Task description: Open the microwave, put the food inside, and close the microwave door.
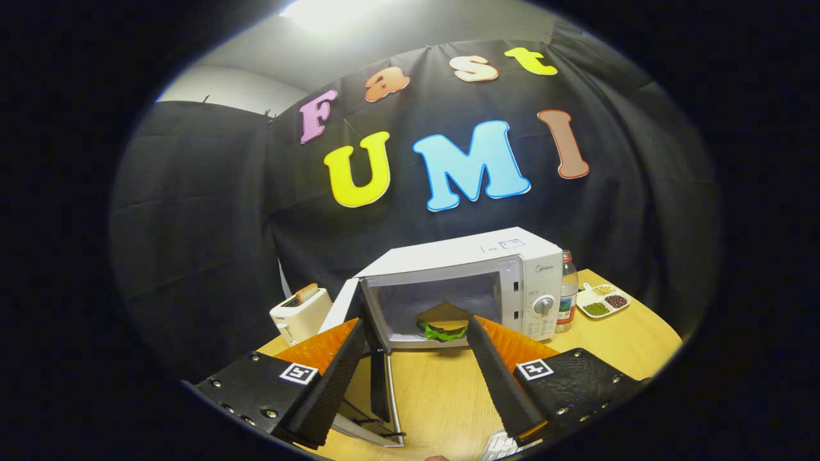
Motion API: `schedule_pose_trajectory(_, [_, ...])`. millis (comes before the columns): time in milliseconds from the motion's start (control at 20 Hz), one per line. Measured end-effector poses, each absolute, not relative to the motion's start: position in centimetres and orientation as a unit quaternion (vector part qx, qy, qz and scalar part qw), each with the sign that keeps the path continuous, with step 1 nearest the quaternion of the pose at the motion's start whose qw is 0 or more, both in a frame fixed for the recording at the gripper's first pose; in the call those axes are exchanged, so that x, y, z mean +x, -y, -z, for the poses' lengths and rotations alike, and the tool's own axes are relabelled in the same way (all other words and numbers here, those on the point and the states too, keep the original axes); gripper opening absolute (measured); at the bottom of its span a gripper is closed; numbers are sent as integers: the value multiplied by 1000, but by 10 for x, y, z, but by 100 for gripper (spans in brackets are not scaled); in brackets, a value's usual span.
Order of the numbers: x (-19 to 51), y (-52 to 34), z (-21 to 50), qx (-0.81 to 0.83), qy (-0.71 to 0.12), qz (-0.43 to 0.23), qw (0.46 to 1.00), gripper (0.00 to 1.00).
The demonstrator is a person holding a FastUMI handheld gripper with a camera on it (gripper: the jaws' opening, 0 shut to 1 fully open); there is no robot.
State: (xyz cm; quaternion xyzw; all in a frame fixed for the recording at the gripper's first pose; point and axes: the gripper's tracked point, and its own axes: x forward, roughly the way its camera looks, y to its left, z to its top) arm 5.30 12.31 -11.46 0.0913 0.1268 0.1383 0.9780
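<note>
Wooden worktop under everything, and the microwave sits at its back with the door swung wide open. Inside the microwave lies the burger, lettuce showing. The fingers are spread apart, gripping nothing, just in front of the microwave. Beside the microwave stands a toaster; on its other side a bottle and a snack tray.

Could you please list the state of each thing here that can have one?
Microwave door: swung wide open.
Microwave: cavity holds the sandwich.
Sandwich: inside, released.
Gripper: open, holding nothing.
Toaster: toast sticking up from slot.
Bottle: upright, capped.
Divided dish: compartments filled.
</note>
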Motion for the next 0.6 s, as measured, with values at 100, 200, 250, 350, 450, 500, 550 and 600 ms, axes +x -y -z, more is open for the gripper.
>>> schedule_pose_trajectory(100, [35,-141,104,84,-120,-165,975,97])
schedule_pose_trajectory(200, [18,-161,95,78,-112,-193,972,97])
schedule_pose_trajectory(250, [11,-171,94,74,-110,-206,970,97])
schedule_pose_trajectory(350, [-5,-192,90,70,-104,-232,964,97])
schedule_pose_trajectory(450, [-19,-211,90,67,-104,-255,959,97])
schedule_pose_trajectory(500, [-26,-221,92,66,-106,-267,956,97])
schedule_pose_trajectory(550, [-31,-230,94,64,-107,-278,953,97])
schedule_pose_trajectory(600, [-37,-238,97,62,-109,-289,949,97])
